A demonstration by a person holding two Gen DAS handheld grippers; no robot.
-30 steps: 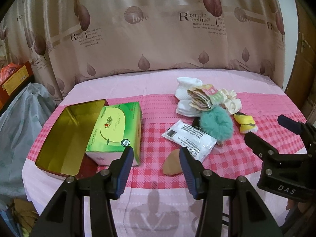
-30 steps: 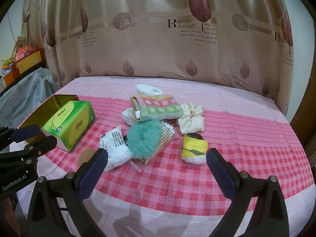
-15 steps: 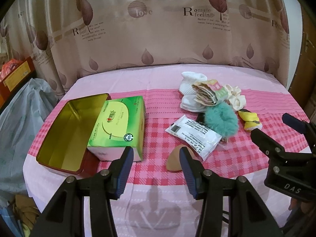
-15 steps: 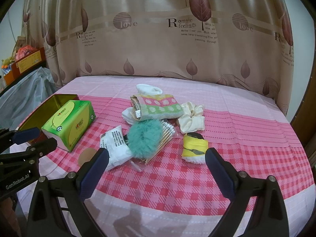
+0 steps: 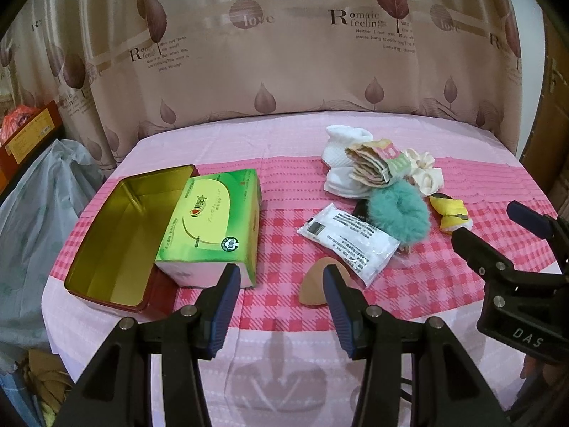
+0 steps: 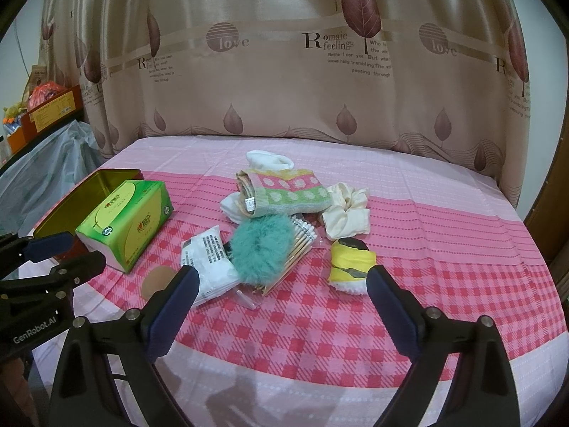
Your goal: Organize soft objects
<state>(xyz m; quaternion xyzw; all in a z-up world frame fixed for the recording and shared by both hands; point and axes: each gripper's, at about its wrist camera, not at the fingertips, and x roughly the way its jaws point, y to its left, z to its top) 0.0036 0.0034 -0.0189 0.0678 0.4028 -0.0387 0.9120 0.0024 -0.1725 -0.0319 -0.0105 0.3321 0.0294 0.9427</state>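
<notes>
Our left gripper (image 5: pixel 281 277) has its jaws released, the tan sponge (image 5: pixel 314 286) at 1 o'clock. Our right gripper (image 6: pixel 281 281) gapes too, the fluffy green scrunchie (image 6: pixel 265 249) at 12 o'clock.

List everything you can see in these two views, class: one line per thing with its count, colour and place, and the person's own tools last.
tin: 1, gold inside, red outside, open, table's left end
tissue pack: 1, green, leaning on the tin's right rim
sachet: 1, white, mid table
puff: 1, tan, near edge, by the sachet
scrunchie: 1, teal, fluffy, beside the sachet
cotton swabs: 1 pack, under the teal scrunchie
socks: folded pink-green pair on white ones, behind
cream scrunchie: 1, right of the socks
yellow sock: 1, rolled, right
tablecloth: pink check
curtain: beige, behind
left gripper: open
right gripper: open
</notes>
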